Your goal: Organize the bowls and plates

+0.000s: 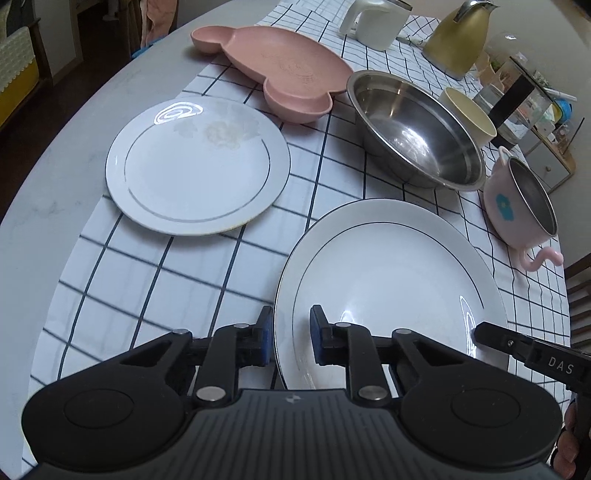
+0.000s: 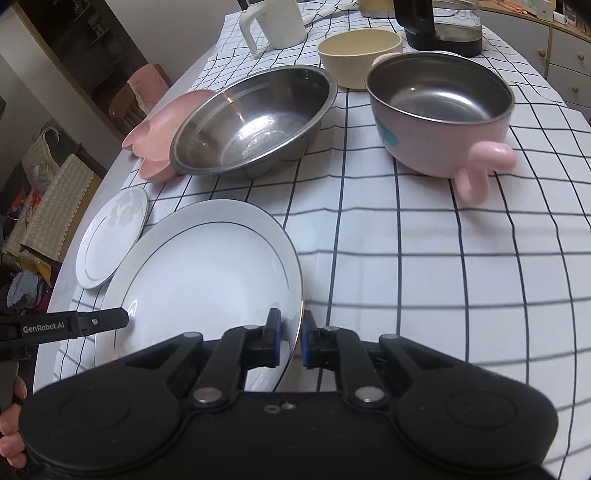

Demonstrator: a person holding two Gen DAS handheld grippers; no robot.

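Observation:
A large white plate [image 1: 388, 280] with a thin dark ring lies nearest me on the checked cloth. My left gripper [image 1: 291, 332] is shut on its left rim, one blue pad on each side. My right gripper [image 2: 290, 332] is shut on the opposite rim of the same plate [image 2: 207, 266]. One of the right gripper's fingers [image 1: 491, 334] shows in the left wrist view. A smaller flowered plate [image 1: 195, 166] sits to the left. Behind are a pink bear-shaped tray [image 1: 280, 66], a steel bowl [image 1: 413, 129], a cream bowl [image 1: 469, 114] and a pink handled bowl [image 2: 443, 110].
A white jug [image 1: 376, 22], a gold kettle [image 1: 458, 37] and a glass coffee pot [image 2: 439, 26] stand at the back of the table. The table's curved grey edge [image 1: 55, 177] runs along the left. A bare stretch of checked cloth [image 2: 443, 277] lies right of the large plate.

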